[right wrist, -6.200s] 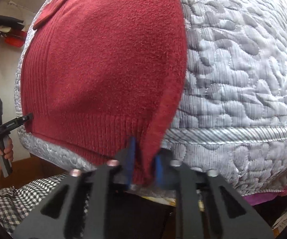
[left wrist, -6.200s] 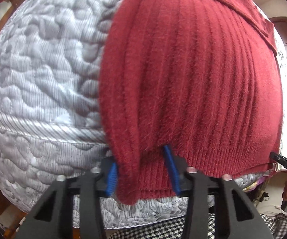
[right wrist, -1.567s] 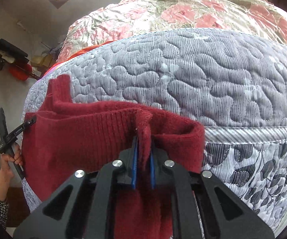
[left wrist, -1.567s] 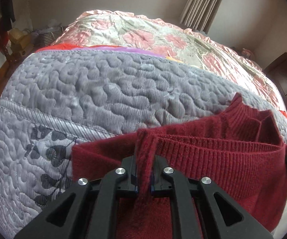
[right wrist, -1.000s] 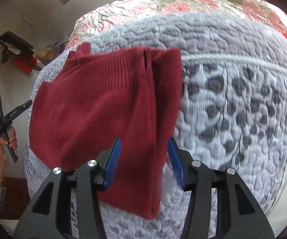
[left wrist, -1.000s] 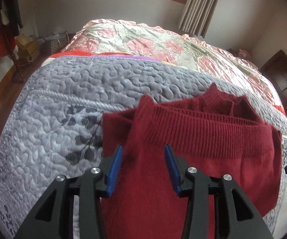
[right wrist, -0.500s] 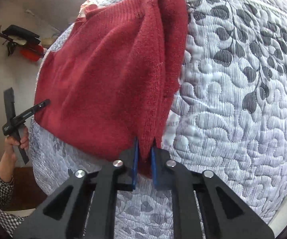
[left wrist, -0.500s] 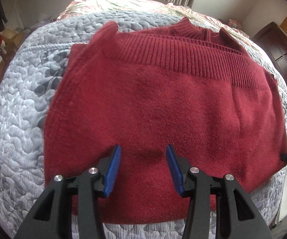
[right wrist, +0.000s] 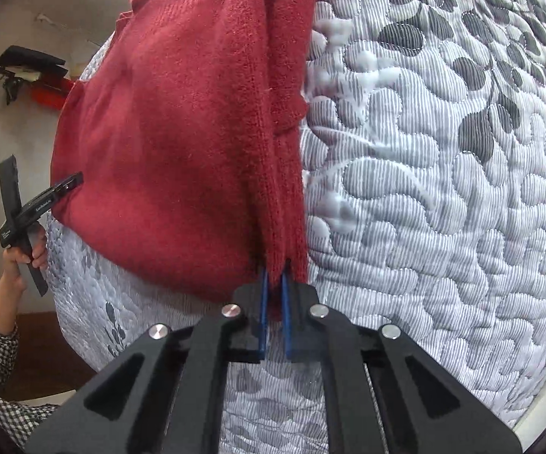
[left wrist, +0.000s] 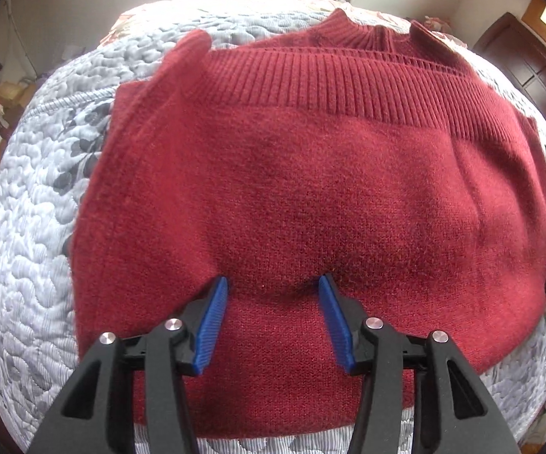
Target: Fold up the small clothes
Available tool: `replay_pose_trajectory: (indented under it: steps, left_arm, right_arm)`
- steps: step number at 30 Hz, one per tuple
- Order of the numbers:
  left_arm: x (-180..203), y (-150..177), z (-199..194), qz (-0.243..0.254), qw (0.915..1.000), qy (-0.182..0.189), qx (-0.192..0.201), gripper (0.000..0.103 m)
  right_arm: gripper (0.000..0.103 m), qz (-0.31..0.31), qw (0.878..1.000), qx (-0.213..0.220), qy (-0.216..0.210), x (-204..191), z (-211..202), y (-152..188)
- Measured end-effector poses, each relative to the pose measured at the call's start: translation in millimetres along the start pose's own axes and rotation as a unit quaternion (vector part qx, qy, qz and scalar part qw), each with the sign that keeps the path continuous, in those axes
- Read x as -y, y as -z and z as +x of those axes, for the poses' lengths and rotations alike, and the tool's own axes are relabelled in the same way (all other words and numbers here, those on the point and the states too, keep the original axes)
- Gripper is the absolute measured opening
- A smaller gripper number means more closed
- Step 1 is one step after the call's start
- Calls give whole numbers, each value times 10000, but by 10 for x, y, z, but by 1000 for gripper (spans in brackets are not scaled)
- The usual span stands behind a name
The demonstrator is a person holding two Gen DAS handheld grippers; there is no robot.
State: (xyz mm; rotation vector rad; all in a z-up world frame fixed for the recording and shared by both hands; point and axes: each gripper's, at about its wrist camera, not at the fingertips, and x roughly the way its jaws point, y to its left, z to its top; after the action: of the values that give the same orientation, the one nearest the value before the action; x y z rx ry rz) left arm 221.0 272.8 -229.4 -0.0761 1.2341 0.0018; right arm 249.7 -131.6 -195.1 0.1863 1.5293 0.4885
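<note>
The right gripper (right wrist: 274, 283) is clamped on the near right corner of the red sweater (right wrist: 182, 143). From it the folded side edge runs straight ahead, the body spreading to its left over the grey quilt (right wrist: 443, 189). The left gripper (left wrist: 271, 295) is spread wide, holding nothing, its tips on the near fold; the ribbed hem lies ahead.

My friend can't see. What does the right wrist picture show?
The right gripper pinches the edge of a red sweater lying on a grey quilt. At far left, a hand holds the left gripper.
</note>
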Motion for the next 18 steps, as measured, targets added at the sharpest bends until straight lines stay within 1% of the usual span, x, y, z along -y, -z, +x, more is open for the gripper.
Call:
replay_pose_trajectory:
  steps: [2, 4, 5, 8, 10, 12, 14, 15, 18]
  left_arm:
    - [30, -11, -15, 14, 10000, -34, -23, 51]
    - [83, -47, -71, -7, 10000, -43, -45, 51]
    - [97, -63, -114, -54, 10000, -15, -34, 52]
    - [150, -151, -281, -178, 9996, 155, 176, 55]
    - [225, -236, -379, -174, 9988, 248, 375, 59]
    - [324, -352, -406, -153, 9982, 318, 483, 60]
    - [408, -457, -370, -136, 9981, 316, 507, 60]
    - [436, -497, -328, -166, 9982, 317, 486, 60]
    - [458, -560, -209, -303, 9977, 463, 382, 60]
  right_arm:
    - [7, -53, 10000, 7, 82, -77, -29, -6]
    - [15, -144, 9997, 77, 177, -113, -141, -26]
    - [20, -195, 9993, 182, 260, -155, -217, -53]
    - [20, -278, 9976, 565, 286, -197, -443, -230]
    - [24, -325, 9960, 805, 232, -254, -562, -402]
    - [36, -360, 9942, 960, 328, -293, -598, -587]
    - [38, -295, 9939, 1010, 344, -280, -548, -791]
    - [38, -239, 9944, 979, 316, -250, -518, -884]
    - [38, -174, 9955, 819, 445, -231, -337, -1097]
